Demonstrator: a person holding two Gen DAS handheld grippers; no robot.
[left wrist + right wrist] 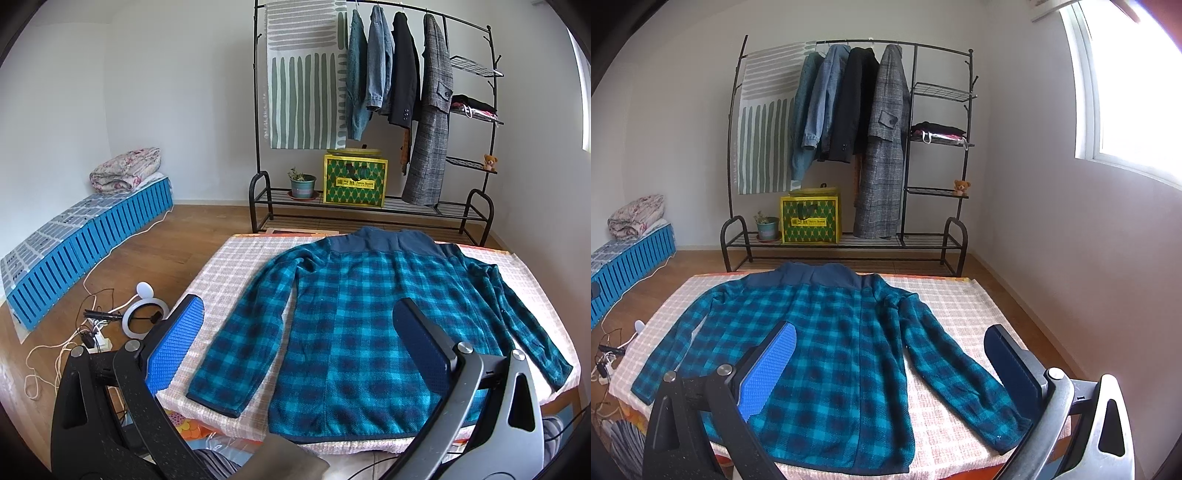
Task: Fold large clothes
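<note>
Plaid fleece jacket (354,325) flat, back up, on bench (229,266). Left gripper (295,332) and right gripper (890,365) fingers wide, empty. Best start: pinch sleeve cuffs (1012,439), fold inward evenly.

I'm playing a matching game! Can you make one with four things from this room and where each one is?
Things:
1. shirt
2. teddy
3. plant
4. quilt

Places:
A. on blue crates
B. spread flat on the table
C. small side shelf of the rack
D. bottom rack shelf, beside the yellow box

Pairs: 1-B, 2-C, 3-D, 4-A
</note>
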